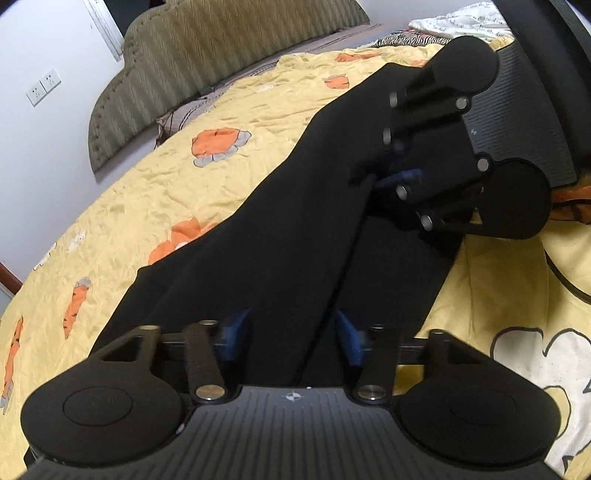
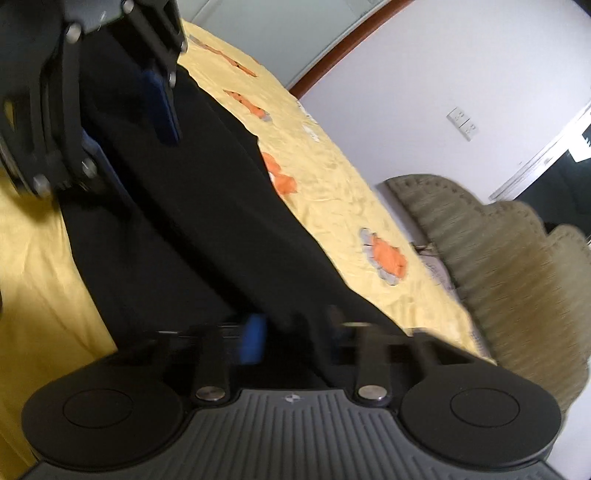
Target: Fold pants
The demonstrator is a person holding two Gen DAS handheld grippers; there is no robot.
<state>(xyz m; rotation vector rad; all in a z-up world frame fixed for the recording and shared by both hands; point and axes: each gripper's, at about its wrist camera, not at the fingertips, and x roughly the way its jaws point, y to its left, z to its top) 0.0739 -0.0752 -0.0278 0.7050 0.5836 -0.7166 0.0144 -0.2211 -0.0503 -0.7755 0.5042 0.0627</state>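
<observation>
Black pants (image 1: 280, 229) lie stretched along a yellow bedspread (image 1: 166, 184) printed with orange carrots. One long edge of the pants (image 2: 192, 221) is raised as a ridge running between the two grippers. My left gripper (image 1: 293, 338) stands open at the near end, its blue pads on either side of the black cloth with a wide gap between them. At the far end my right gripper (image 1: 397, 175) has its blue pads close together, pinched on the cloth. In the blurred right wrist view the right gripper (image 2: 293, 336) has black fabric between its fingers, and the left gripper (image 2: 127, 127) straddles the pants at upper left.
An olive padded headboard (image 1: 221, 55) borders the bed's far side, below a white wall with sockets (image 1: 44, 86). A black cable (image 1: 565, 280) crosses the bedspread at right. White bedding (image 1: 461, 22) lies beyond the pants. The headboard (image 2: 498, 258) fills the right of the other view.
</observation>
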